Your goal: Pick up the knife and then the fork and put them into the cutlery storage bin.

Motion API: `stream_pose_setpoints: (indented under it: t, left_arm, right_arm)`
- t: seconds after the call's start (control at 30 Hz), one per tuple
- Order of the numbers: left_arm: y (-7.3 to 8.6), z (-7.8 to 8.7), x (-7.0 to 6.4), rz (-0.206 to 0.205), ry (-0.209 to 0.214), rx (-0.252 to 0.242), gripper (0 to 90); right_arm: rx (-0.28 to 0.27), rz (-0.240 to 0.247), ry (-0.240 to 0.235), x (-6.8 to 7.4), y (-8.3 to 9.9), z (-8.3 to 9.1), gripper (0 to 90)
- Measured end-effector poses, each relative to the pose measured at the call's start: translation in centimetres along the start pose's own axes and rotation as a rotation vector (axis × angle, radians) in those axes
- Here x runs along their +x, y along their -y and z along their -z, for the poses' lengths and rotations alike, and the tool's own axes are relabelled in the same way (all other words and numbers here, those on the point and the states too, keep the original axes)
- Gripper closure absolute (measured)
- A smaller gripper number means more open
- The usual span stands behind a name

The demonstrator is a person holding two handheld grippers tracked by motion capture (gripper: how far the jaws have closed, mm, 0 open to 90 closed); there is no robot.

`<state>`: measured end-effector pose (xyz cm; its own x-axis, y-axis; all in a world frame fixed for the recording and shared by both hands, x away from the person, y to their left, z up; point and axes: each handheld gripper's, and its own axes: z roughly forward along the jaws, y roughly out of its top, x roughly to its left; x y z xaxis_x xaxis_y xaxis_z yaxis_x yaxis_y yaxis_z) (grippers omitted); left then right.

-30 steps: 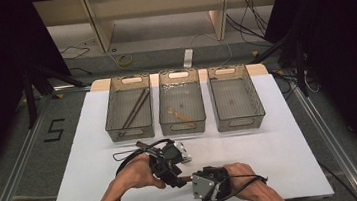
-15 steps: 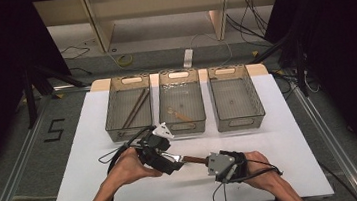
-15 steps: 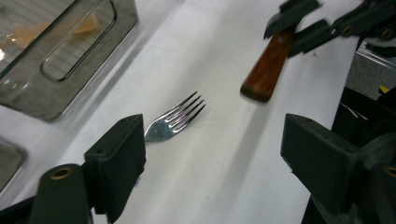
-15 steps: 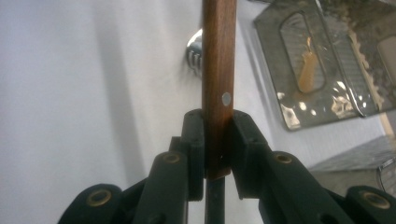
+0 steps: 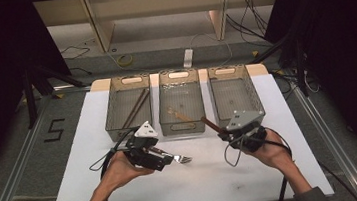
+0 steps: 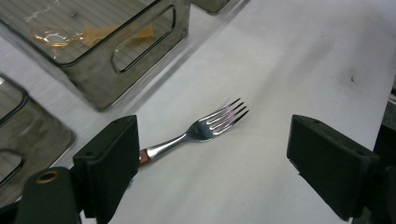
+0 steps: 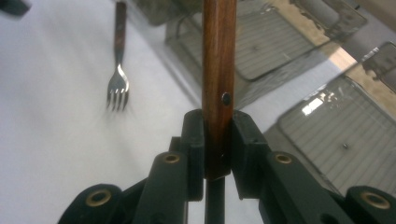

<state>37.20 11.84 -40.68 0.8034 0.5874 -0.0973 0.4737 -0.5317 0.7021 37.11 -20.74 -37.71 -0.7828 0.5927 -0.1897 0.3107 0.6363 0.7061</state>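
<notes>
Now apart | left gripper (image 6: 212, 158) spread, fork (image 6: 205, 127) released | right gripper (image 7: 218, 140) pinching wooden handle (image 7: 218, 56)

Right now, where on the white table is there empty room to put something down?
The white table is bare along its near edge, and again right of the fork up to the right gripper. The left and right margins beside the three bins are free too. It is crowded around the left gripper.

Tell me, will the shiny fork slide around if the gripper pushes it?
Probably yes: the fork looks like smooth metal lying flat on the plain white table. It looks stiff, so it shouldn't bend. Being flat, it likely won't roll.
</notes>
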Motion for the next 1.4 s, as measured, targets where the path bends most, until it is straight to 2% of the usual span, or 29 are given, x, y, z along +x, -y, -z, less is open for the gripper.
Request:
stream_pose_setpoints:
  t: [0.17, 0.23, 0.43, 0.5, 0.63, 0.83, 1.03, 1.2, 1.4]
  left_arm:
    - [1.3, 0.3, 0.4, 0.040, -0.007, -0.029, 16.0]
    - [1.7, 0.6, 0.6, 0.055, -0.007, -0.039, 15.8]
    - [2.7, 1.5, 1.1, 0.086, -0.039, -0.094, 15.8]
    - [2.9, 1.7, 1.3, 0.096, -0.029, -0.095, 15.6]
    - [3.4, 1.7, 1.3, 0.093, -0.036, -0.085, 15.0]
    - [3.7, 2.1, 1.2, 0.091, -0.055, -0.116, 14.7]
    - [4.1, 2.2, 1.2, 0.105, -0.061, -0.131, 14.6]
    - [4.2, 2.3, 1.2, 0.111, -0.070, -0.137, 14.6]
    - [4.3, 2.3, 1.2, 0.106, -0.071, -0.132, 14.7]
  right_arm:
    - [-0.030, -0.087, 0.006, -2.5, -0.7, 0.7, 77.4]
    - [-0.045, -0.139, 0.009, -3.6, -0.9, 0.9, 77.4]
    - [-0.053, -0.205, 0.040, -6.3, -1.6, 0.9, 77.4]
    - [-0.050, -0.222, 0.049, -7.1, -2.0, 0.8, 77.4]
    - [-0.048, -0.241, 0.075, -8.6, -3.0, 0.4, 77.4]
    - [-0.044, -0.268, 0.094, -10.6, -4.1, -0.4, 77.4]
    - [-0.017, -0.278, 0.130, -12.0, -4.8, -1.9, 77.4]
    - [-0.005, -0.293, 0.158, -13.2, -5.2, -2.5, 77.4]
    - [0.021, -0.301, 0.201, -14.2, -5.1, -3.7, 77.4]
